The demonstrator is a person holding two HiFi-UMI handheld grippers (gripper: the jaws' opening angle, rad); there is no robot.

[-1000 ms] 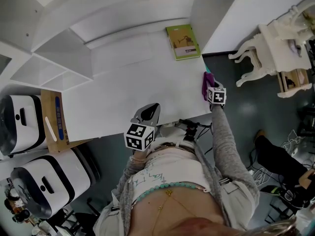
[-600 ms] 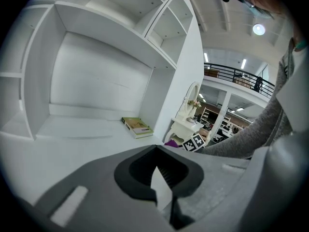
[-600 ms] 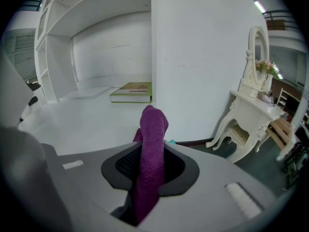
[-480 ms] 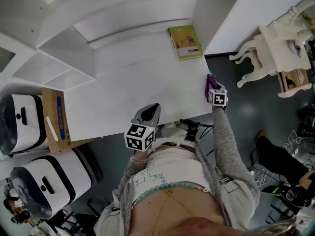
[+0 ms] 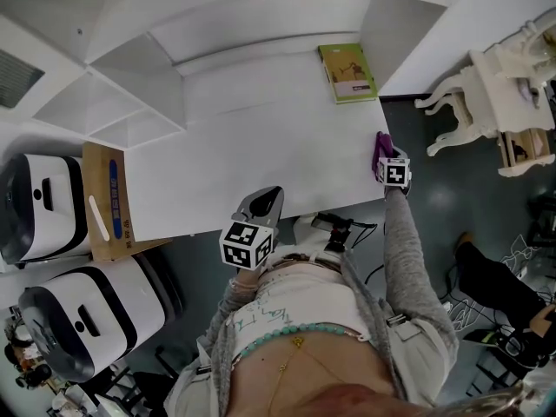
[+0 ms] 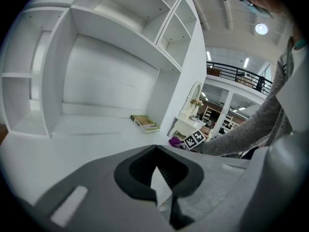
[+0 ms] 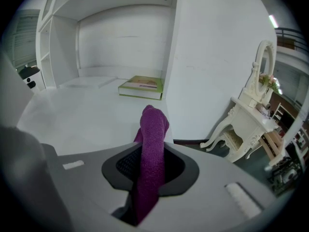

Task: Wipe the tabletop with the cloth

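- Little has changed over the last second. The right gripper (image 5: 387,157) still sits at the tabletop's (image 5: 261,146) right edge, near the front right corner. Most of the apparent shift comes from the head view swinging.
- Its fingers stay clenched on the purple cloth (image 7: 153,129), which stands up between them over the tabletop's right edge.
- The left gripper (image 5: 270,195) keeps hanging at the front edge, fingers drawn together on nothing.
- Judging from this, no real wiping stroke is under way, and nearly the whole tabletop is left to cover.
- The green book (image 5: 351,72) at the back right corner has cover print too small to read. The cardboard box (image 5: 109,200) off the left edge shows a blue strip, also illegible. The marker cubes carry only square patterns.
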